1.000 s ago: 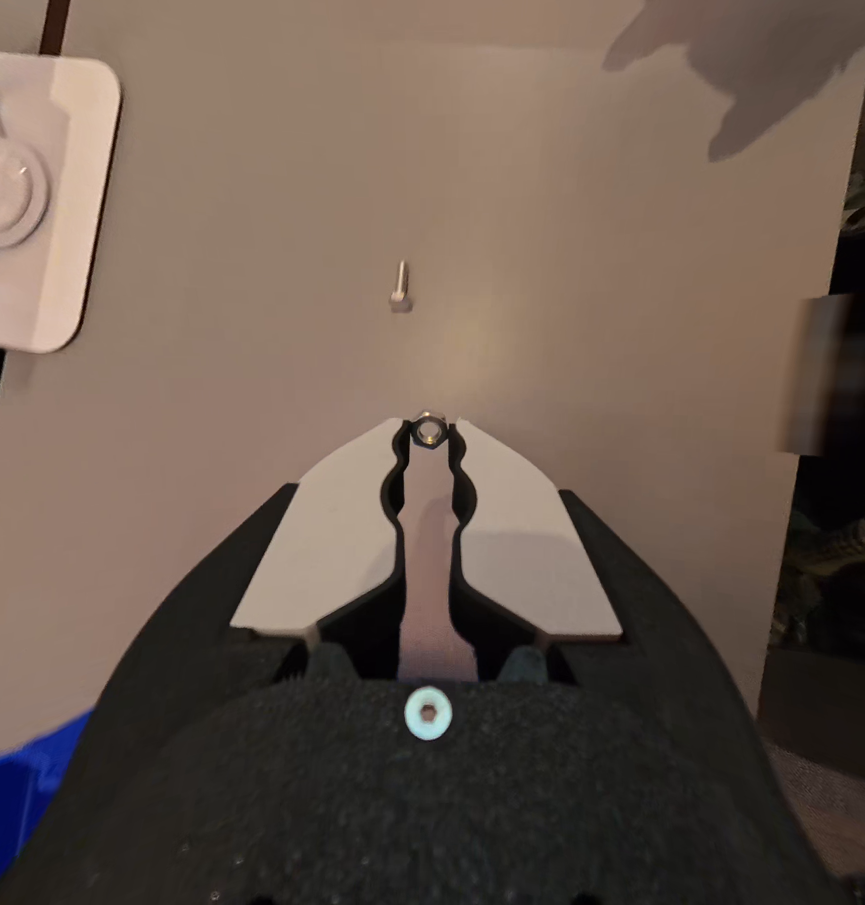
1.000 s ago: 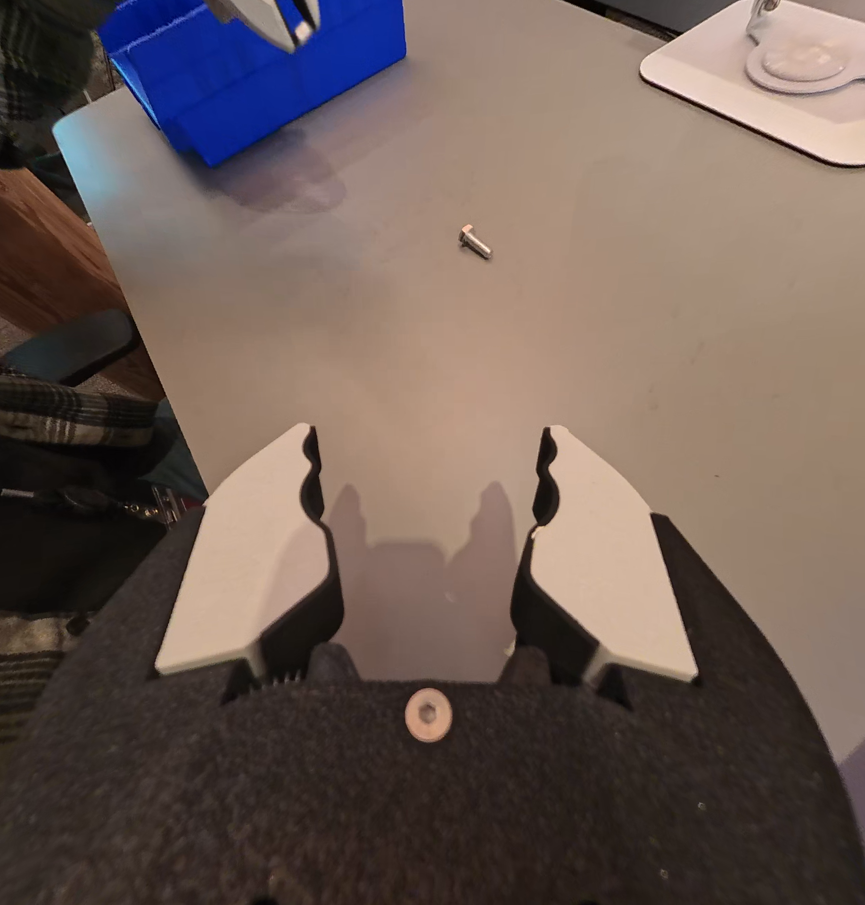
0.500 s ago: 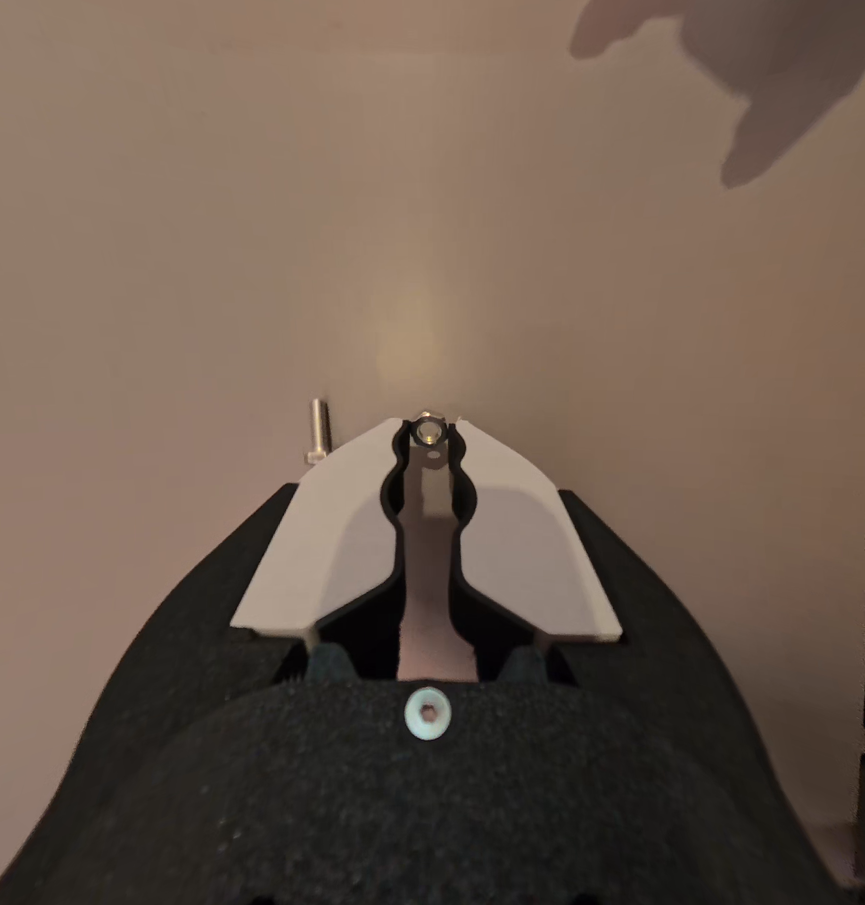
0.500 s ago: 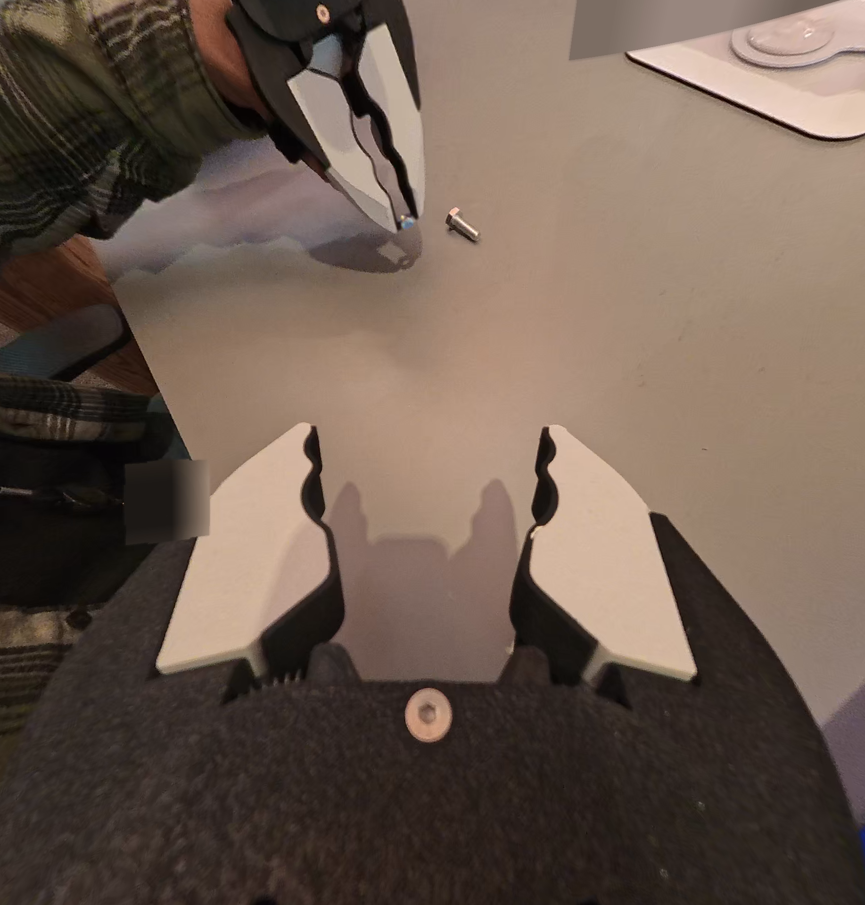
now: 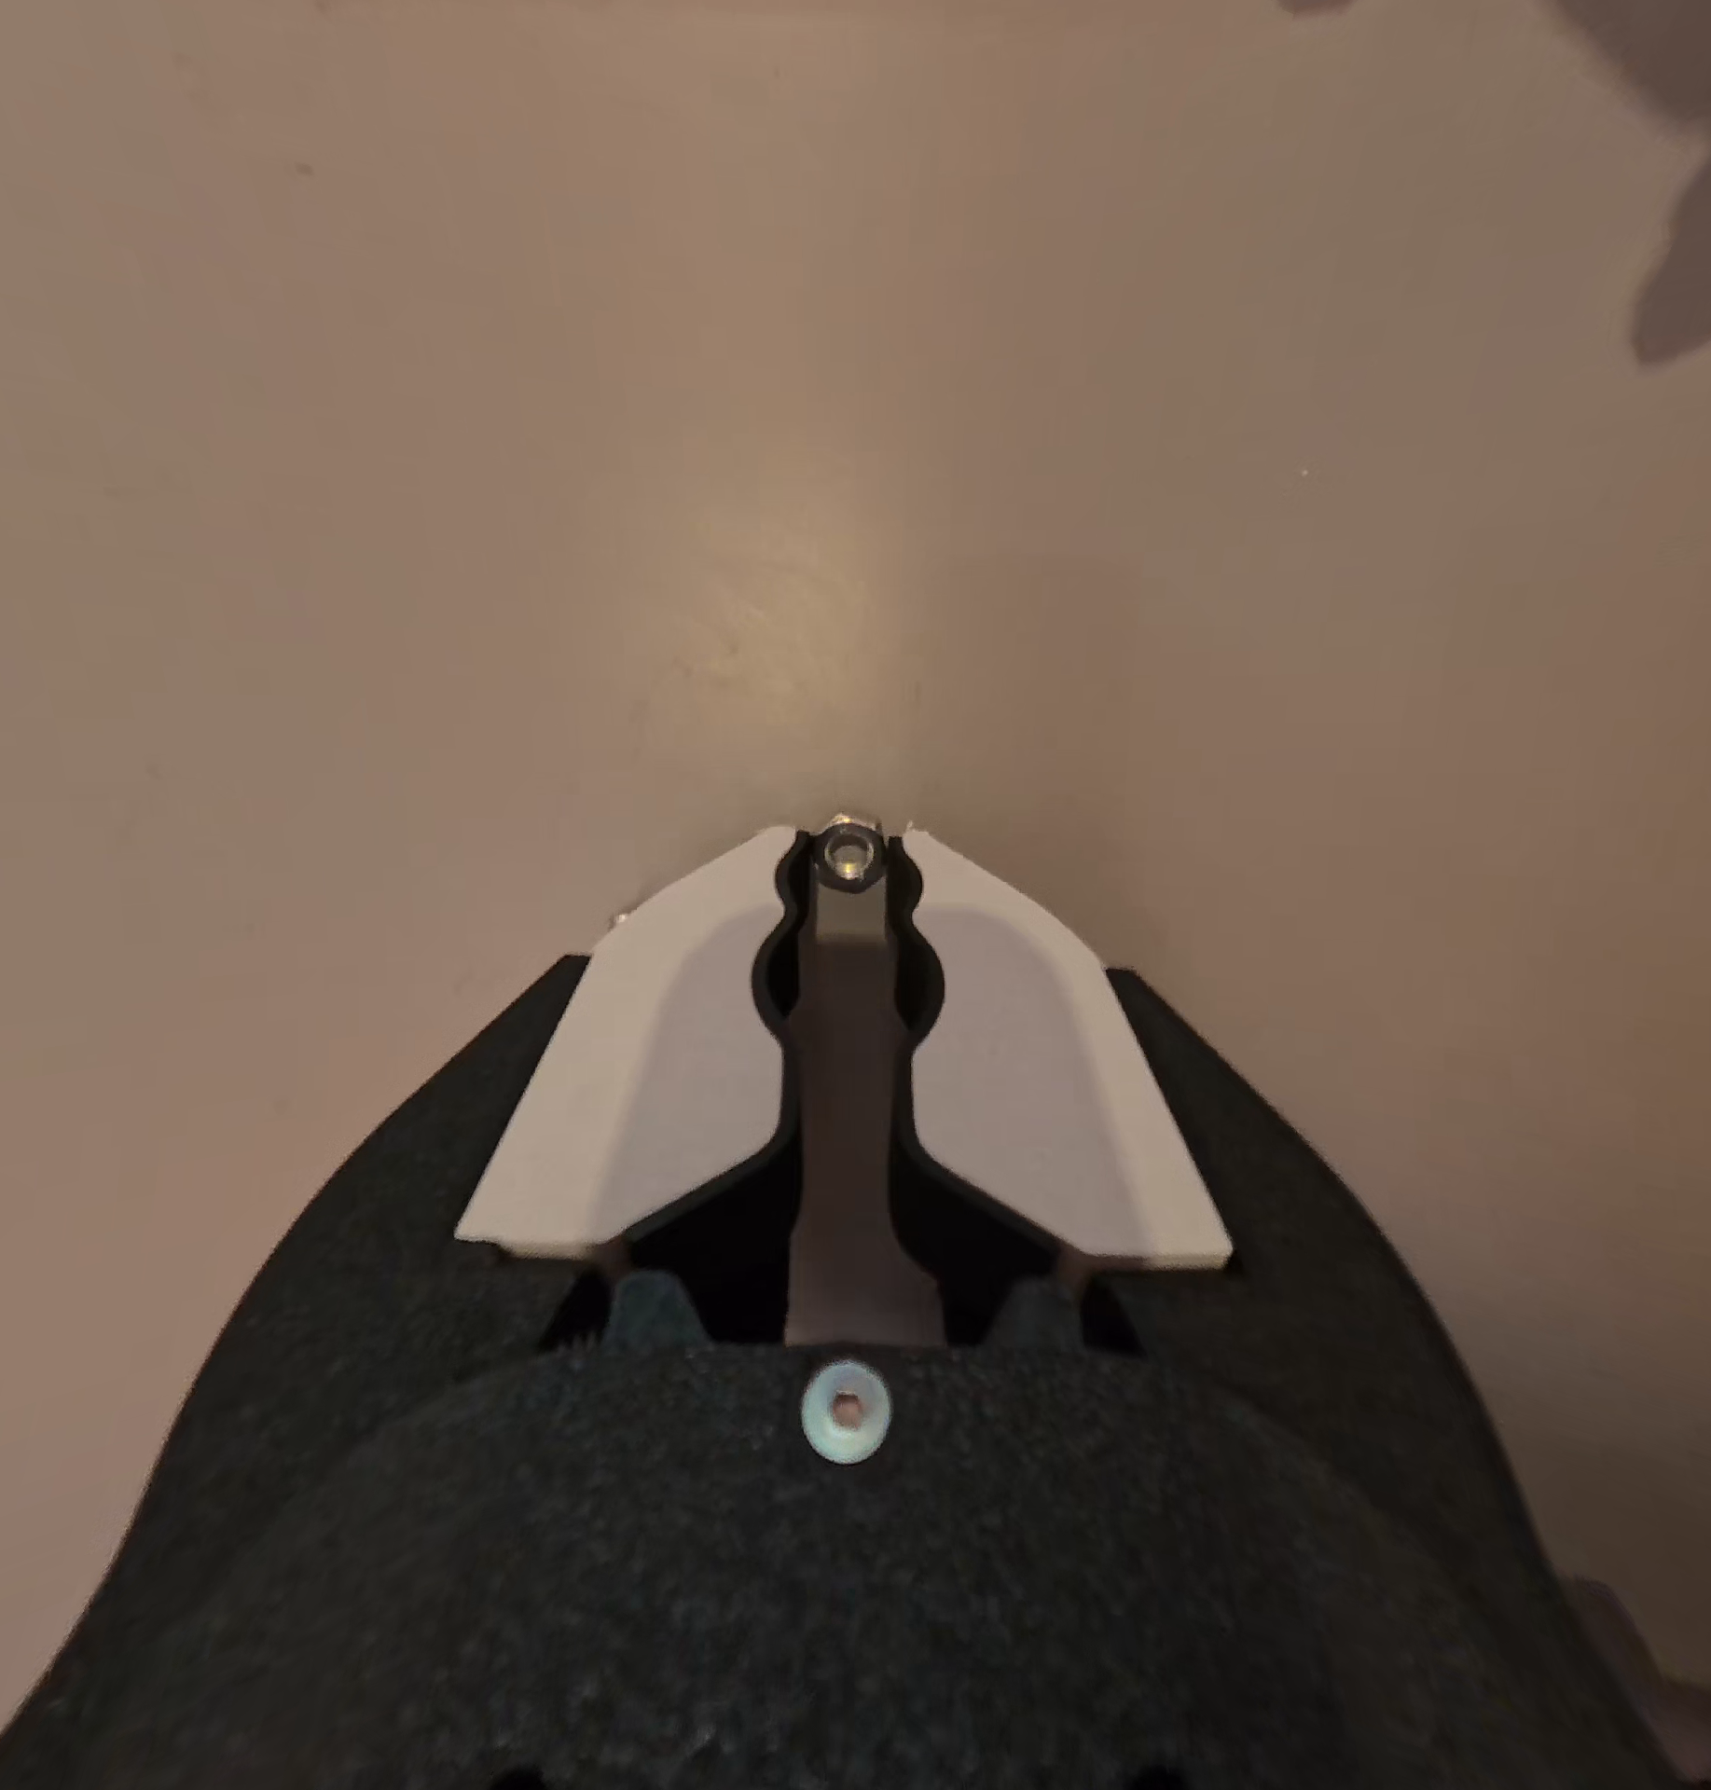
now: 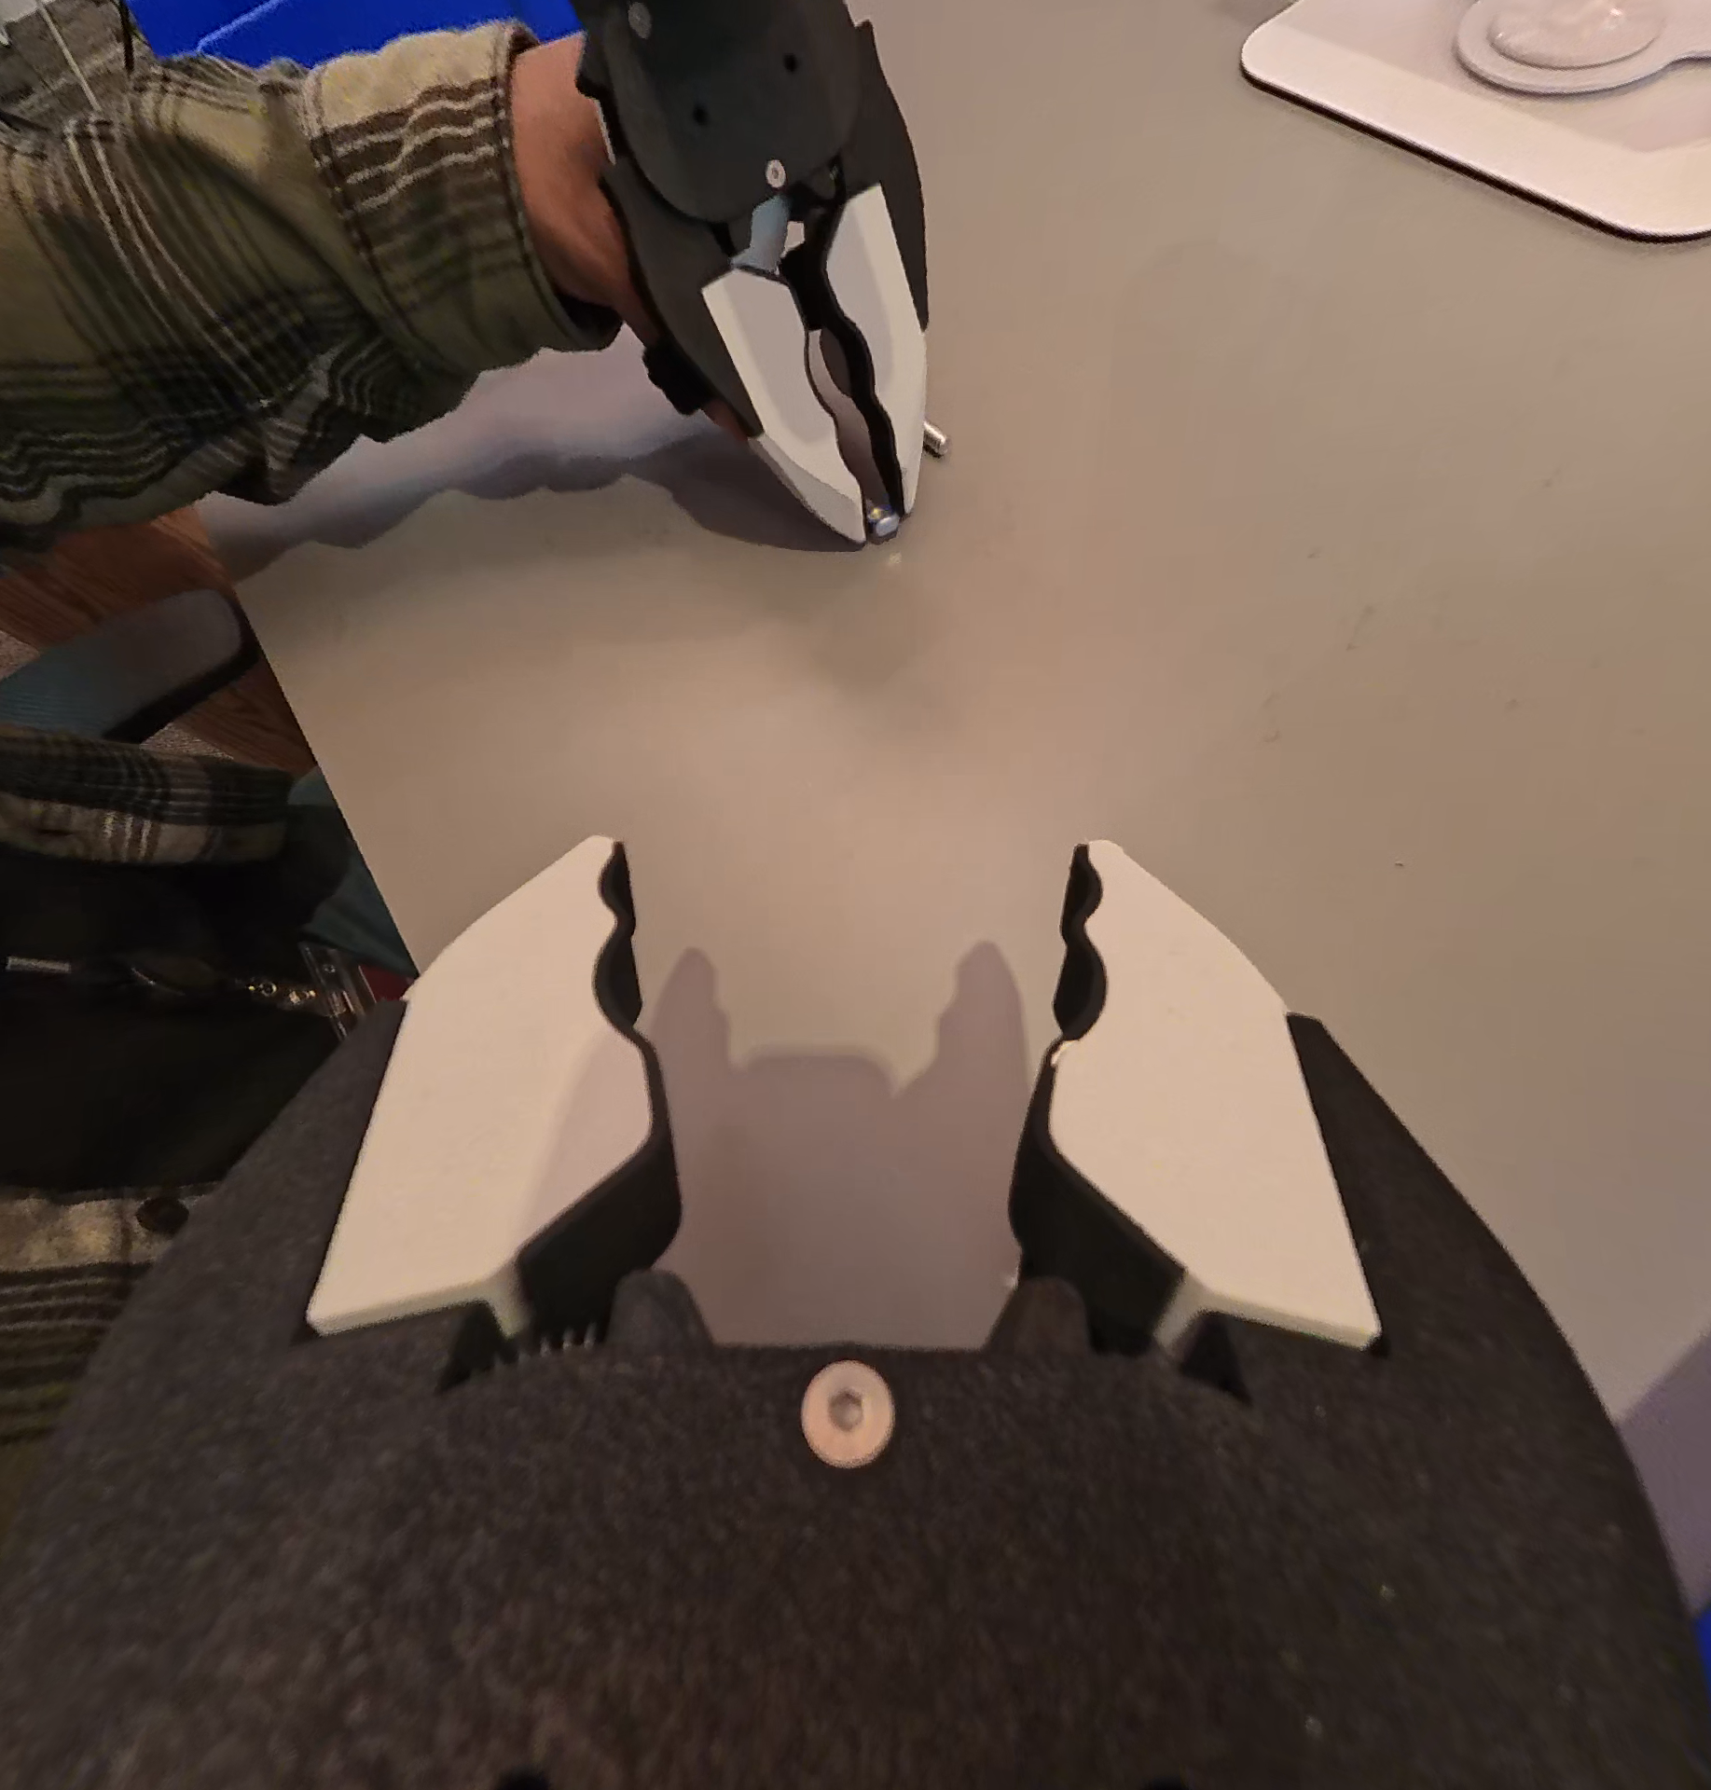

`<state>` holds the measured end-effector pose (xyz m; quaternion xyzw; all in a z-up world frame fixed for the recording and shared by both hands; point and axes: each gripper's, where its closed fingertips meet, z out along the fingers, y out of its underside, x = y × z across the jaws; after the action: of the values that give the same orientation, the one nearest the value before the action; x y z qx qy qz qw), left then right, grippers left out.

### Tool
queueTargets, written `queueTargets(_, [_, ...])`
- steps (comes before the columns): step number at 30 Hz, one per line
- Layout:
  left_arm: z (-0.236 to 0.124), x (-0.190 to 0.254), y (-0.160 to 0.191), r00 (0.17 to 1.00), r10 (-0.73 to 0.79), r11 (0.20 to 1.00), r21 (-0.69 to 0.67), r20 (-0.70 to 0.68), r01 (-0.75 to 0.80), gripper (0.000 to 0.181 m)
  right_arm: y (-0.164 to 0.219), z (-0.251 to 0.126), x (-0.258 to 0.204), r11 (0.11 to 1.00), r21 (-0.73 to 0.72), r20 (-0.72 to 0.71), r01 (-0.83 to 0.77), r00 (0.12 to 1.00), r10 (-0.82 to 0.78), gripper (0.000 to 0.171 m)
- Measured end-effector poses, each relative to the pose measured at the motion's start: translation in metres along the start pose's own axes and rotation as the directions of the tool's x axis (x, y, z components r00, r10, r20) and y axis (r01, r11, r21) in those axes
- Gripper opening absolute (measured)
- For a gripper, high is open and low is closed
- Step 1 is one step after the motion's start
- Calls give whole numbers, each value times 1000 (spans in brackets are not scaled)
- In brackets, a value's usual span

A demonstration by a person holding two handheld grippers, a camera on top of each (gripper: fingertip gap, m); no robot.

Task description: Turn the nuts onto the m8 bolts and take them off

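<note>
Your left gripper is now much lower, with its tips down close to the table. It now sits in front of the bolt, hiding most of it. The blue bin is almost out of sight.

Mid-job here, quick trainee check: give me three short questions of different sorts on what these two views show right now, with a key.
1. True or false: the right hand-held gripper holds the nut.
2. Multiple choice: the left hand-held gripper has its tips
A. low over the grey table
B. inside a blue bin
C. on the white pad
3. Fill in: the bolt lies just behind the left hand-held gripper's ____.

Key: 1 false, the right one is open and empty; 2 A; 3 fingers.
</note>
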<state>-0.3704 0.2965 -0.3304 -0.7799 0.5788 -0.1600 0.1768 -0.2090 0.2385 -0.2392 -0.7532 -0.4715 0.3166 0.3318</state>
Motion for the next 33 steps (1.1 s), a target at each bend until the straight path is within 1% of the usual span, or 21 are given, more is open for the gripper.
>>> queueTargets(7, [-3, 2, -2, 1000, 7, 1000, 17, -15, -6, 15, -2, -1, -1, 1000, 6, -3, 3, 1000, -3, 87])
queueTargets(13, [-8, 1, 0, 1000, -9, 999, 39, -8, 9, 23, -3, -1, -3, 1000, 9, -1, 6, 1000, -6, 87])
queueTargets(16, [-27, -6, 1, 999, -20, 996, 87, 38, 16, 34, -3, -2, -5, 1000, 8, 1, 10, 1000, -10, 87])
queueTargets(19, [-53, -18, 7, 995, -70, 986, 159, 74, 58, 37, 0, -4, -4, 1000, 7, -3, 7, 1000, -7, 87])
queueTargets(21, [-60, -25, 16, 990, -106, 981, 176, 96, 88, 39, -1, -5, -3, 1000, 14, -4, 4, 1000, -4, 87])
queueTargets(26, [-48, -27, 29, 988, -110, 984, 155, 111, 92, 39, 0, -1, -5, 1000, 7, 6, 6, 1000, -6, 87])
queueTargets(33, [-37, -31, 26, 989, -101, 983, 161, 104, 83, 36, 2, -3, -5, 1000, 4, 1, 2, 1000, -2, 87])
